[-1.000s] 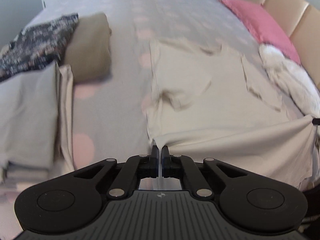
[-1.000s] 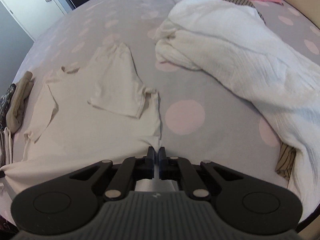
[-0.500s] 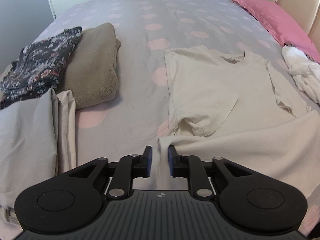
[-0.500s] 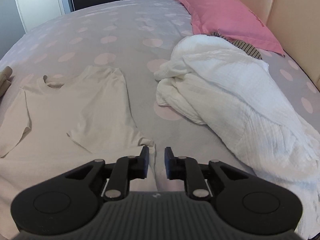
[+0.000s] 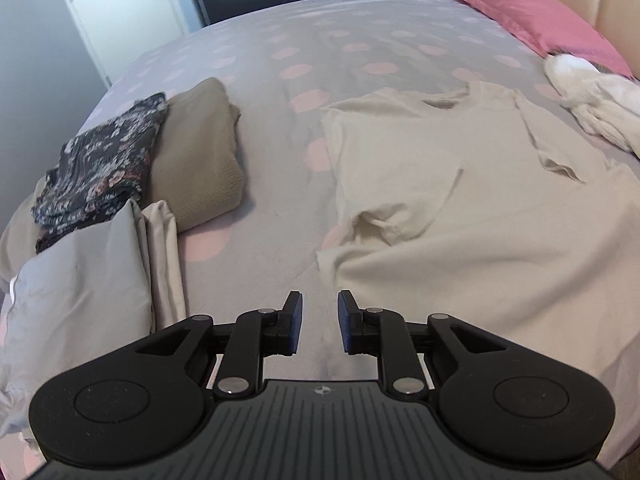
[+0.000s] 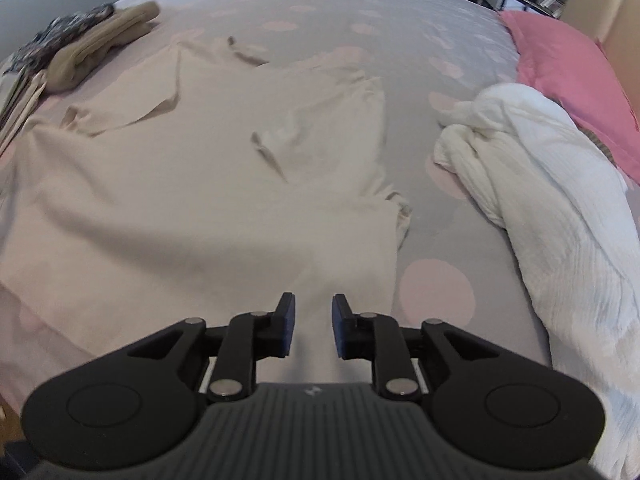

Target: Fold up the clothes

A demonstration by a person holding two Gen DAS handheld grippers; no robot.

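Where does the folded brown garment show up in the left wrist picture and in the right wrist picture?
Left wrist view: the folded brown garment lies left of centre, beside the floral garment.
Right wrist view: the folded brown garment sits in the upper left corner.
Shared landmark: the pink pillow, at the right edge in both.

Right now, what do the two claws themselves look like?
Both look alike. The left claw and the right claw are matte black, each with a ribbed grey body bearing a small emblem, two round side lobes, linkage arms with silver pivot pins, and blue-faced pads on its fingers. No cables or sleeves show.
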